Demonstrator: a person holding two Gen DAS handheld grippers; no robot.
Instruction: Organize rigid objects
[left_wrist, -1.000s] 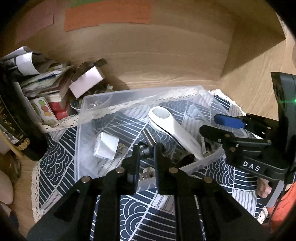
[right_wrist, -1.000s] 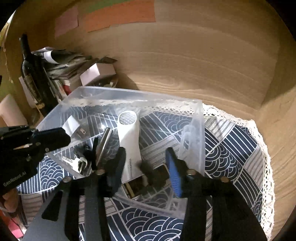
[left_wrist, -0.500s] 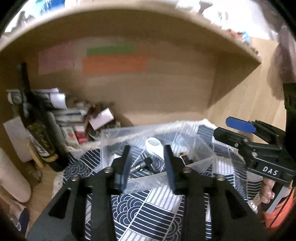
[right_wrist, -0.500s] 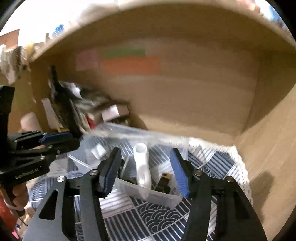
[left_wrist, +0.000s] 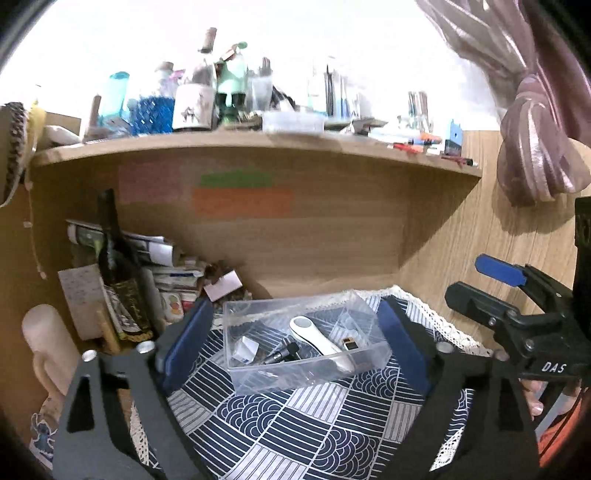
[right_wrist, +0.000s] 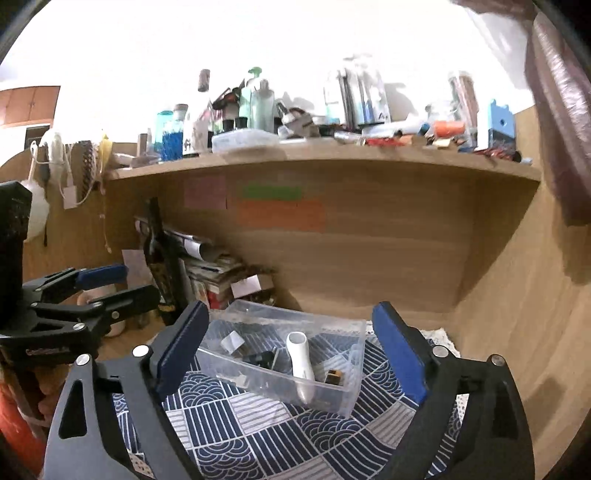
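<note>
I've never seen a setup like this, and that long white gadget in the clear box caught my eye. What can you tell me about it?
The white gadget looks like smooth hard plastic, long and slim, with a broad rounded head bearing a grey oval face and a body tapering to a narrow tip. It lies slanted inside the clear plastic box, head toward the back wall, tip against the near wall. A dark cylinder lies beside it. Neither gripper touches it.

A blue patterned cloth (left_wrist: 295, 417) with a lace edge covers the desk. At ten o'clock a dark bottle (left_wrist: 116, 273) stands upright before stacked papers (left_wrist: 147, 245). Pink, green and orange notes (left_wrist: 243, 201) stick to the wooden back panel at twelve. The shelf (right_wrist: 332, 157) above carries crowded bottles. A curtain (left_wrist: 532, 147) hangs at two o'clock.
</note>
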